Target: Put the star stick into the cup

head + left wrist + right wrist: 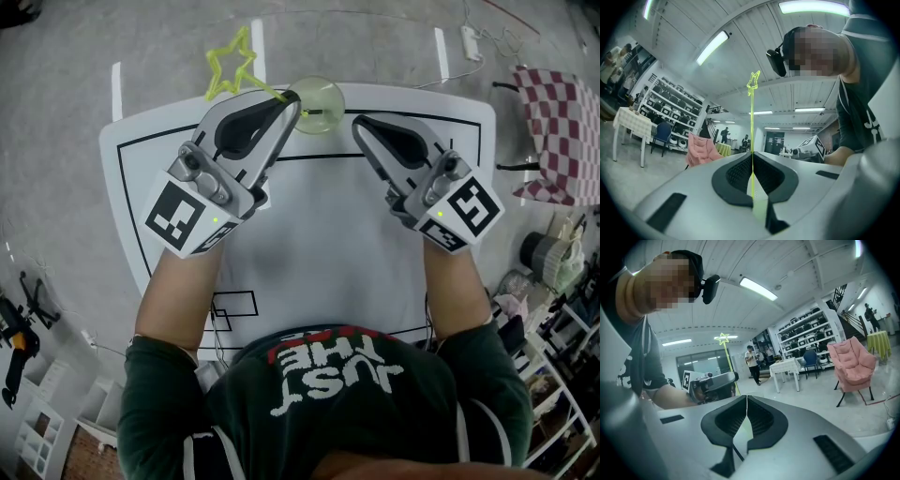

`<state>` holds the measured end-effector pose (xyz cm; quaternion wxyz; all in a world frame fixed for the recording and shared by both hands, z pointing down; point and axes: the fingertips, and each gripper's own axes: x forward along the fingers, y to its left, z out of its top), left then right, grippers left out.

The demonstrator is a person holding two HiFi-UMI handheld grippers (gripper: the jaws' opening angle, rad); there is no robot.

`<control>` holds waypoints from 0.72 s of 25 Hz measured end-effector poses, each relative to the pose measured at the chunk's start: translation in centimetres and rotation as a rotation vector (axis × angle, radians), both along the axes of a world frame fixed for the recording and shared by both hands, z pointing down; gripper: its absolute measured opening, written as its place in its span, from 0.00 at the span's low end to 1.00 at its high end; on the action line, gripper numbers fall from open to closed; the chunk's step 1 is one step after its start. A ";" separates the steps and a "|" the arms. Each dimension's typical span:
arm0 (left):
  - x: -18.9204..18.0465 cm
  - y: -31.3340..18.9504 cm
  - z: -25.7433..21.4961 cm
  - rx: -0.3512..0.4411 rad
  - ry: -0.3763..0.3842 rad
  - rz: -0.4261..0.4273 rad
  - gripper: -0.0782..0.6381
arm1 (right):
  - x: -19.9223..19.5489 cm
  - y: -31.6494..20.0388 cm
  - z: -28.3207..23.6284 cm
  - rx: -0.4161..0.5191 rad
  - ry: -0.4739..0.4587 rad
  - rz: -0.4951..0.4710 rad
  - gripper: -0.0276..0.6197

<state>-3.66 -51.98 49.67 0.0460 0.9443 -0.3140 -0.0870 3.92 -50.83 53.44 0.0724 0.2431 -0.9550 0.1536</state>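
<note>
In the head view my left gripper (294, 101) is shut on the thin yellow-green star stick (232, 64). The star end points up and left past the table's far edge, and the jaw tips sit at the left rim of the clear greenish cup (319, 99). The cup stands upright at the far middle of the white table (328, 244). In the left gripper view the star stick (751, 126) rises straight from the closed left gripper (751, 161). My right gripper (360, 122) is shut and holds nothing, just right of the cup. The right gripper view shows its jaws (746, 401) closed, with the star stick (723, 339) and left gripper (715, 382) beyond.
Black outline markings run across the table top. On the floor to the right are a red-checked cloth (561, 131) on a stand and a pile of bags (551, 262). A power strip (471, 42) lies beyond the table. Shelving stands at the lower left.
</note>
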 end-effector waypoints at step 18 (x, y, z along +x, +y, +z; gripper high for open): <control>0.0 0.0 0.9 -0.042 0.021 -0.010 0.21 | -0.1 0.3 0.1 -0.001 -0.001 -0.010 0.10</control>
